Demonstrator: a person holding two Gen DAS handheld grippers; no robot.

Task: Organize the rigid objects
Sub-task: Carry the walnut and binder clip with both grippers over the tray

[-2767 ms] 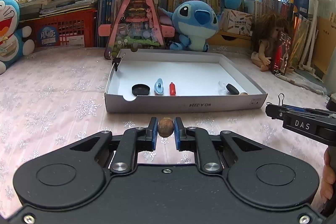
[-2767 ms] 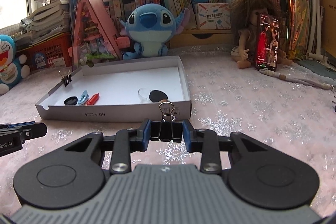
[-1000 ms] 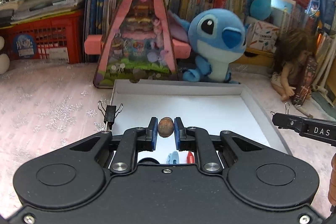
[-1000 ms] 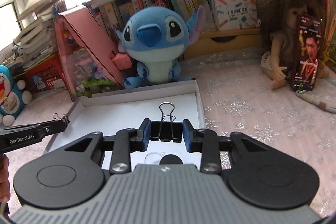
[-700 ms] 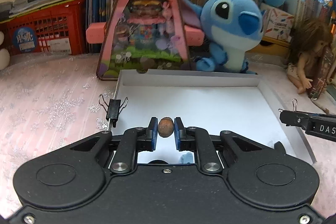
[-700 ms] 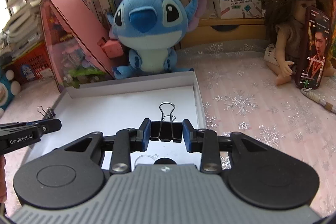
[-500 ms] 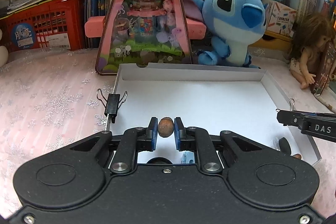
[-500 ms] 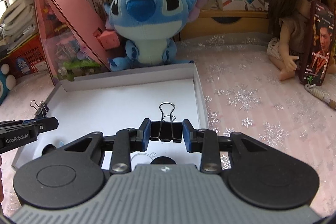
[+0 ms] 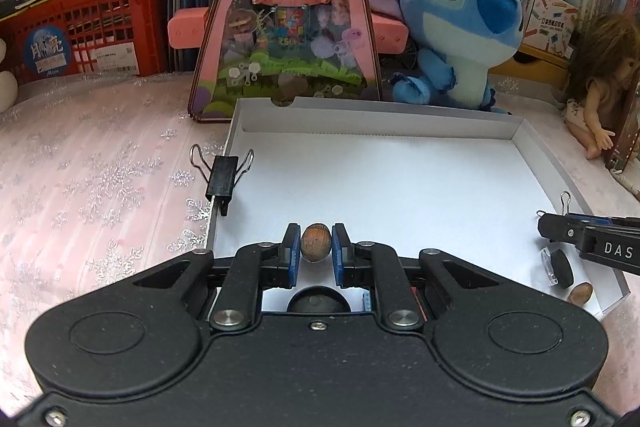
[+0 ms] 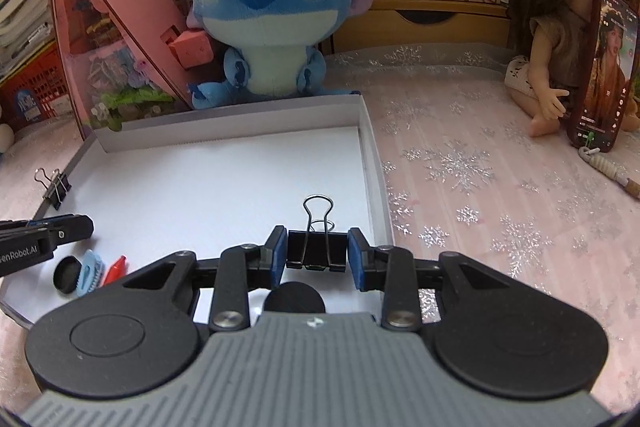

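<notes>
My left gripper (image 9: 316, 243) is shut on a brown nut (image 9: 316, 242) and holds it over the near left part of the shallow white box (image 9: 400, 131). My right gripper (image 10: 317, 254) is shut on a black binder clip (image 10: 317, 249) and holds it over the box's (image 10: 372, 163) near right part. Another black binder clip (image 9: 222, 174) is clipped on the box's left wall; it also shows in the right wrist view (image 10: 56, 187). Inside lie a black cap (image 10: 67, 273), a blue clip (image 10: 91, 271), a red piece (image 10: 115, 269), a black round piece (image 9: 561, 269) and a second nut (image 9: 581, 293).
A blue plush toy (image 9: 460, 27), a pink triangular toy house (image 9: 288, 19) and shelves of books stand behind the box. A doll (image 10: 560, 39) with a phone (image 10: 604, 75) sits at the right. A red crate (image 9: 80, 31) stands at the left. A pink snowflake cloth (image 9: 100, 179) covers the table.
Both grippers have moved forward and lower over the box, each still holding its object. The box's contents now show closer beneath them.
</notes>
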